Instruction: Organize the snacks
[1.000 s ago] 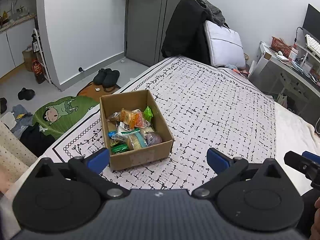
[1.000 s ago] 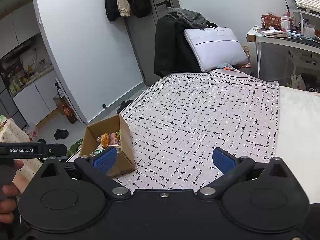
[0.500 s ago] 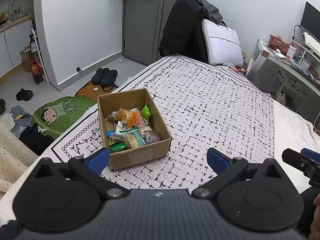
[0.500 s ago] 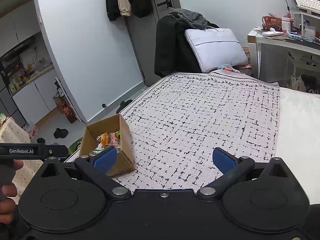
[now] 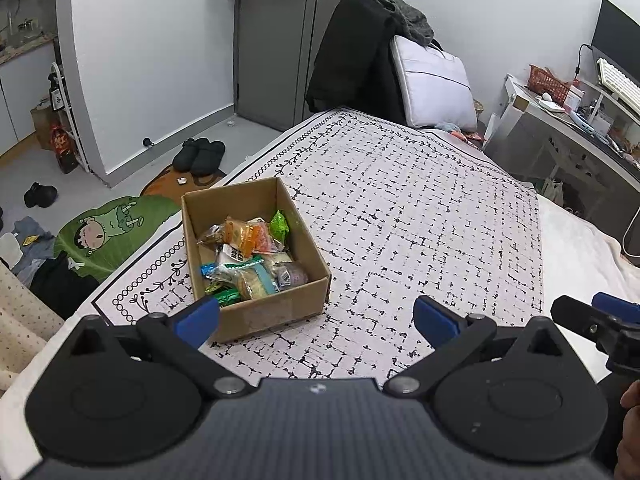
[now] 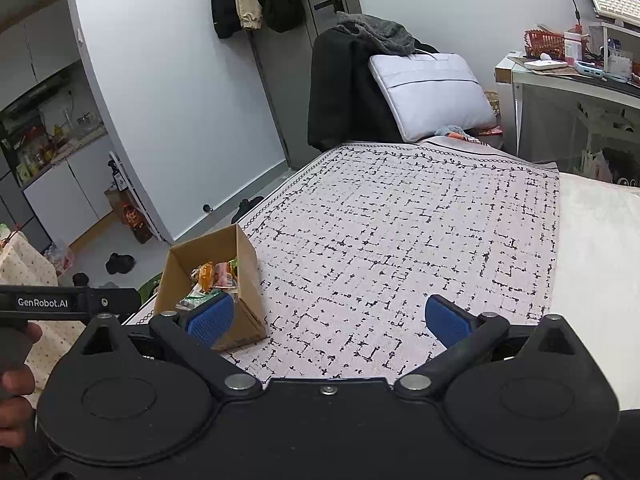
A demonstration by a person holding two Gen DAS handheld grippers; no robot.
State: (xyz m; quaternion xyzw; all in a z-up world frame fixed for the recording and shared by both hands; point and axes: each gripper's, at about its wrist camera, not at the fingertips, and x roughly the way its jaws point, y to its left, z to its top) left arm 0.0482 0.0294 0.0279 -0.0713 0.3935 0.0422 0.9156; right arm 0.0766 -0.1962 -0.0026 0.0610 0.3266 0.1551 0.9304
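- While both claws hung above the bed, the left claw (image 5: 316,316) had its two blue fingers spread wide with nothing between them.
- The right claw (image 6: 330,320) stood the same way, fingers far apart and empty; its left finger (image 6: 210,318) overlapped the near corner of the box in that view, though contact could not be told.
- One cardboard box (image 5: 280,308) sat on the patterned blanket (image 5: 420,216) near the bed's left edge, just ahead of the left claw.
- Inside the box lay a heap of wrapped snacks (image 5: 248,258), orange, green and blue among them; they overlapped too much for an exact count.
- To the right of the box the blanket was bare up to the single white pillow (image 5: 434,84) at the far end.
- Two dark slippers (image 5: 200,154) lay on the floor beyond the bed's left edge.
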